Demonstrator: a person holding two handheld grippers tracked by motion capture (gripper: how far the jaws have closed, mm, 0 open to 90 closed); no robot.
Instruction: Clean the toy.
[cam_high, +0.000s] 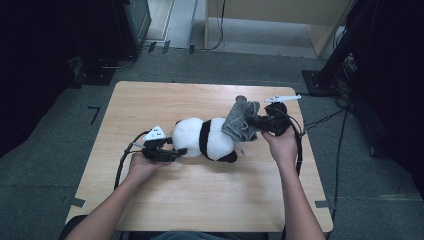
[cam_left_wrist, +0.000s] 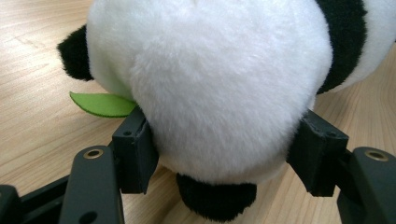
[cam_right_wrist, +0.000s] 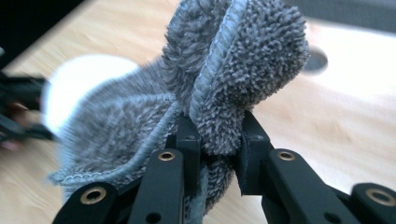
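Wiping looks to be the step in hand: your left gripper (cam_high: 176, 152) clamps the toy panda (cam_high: 207, 138) lying mid-table, your right gripper (cam_high: 256, 123) pinches the bunched grey cloth (cam_high: 240, 121) against its far end, so next draw the cloth along its body.

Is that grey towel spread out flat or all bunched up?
Bunched up: the grey towel is gathered in folds, pinched between the right gripper jaws.
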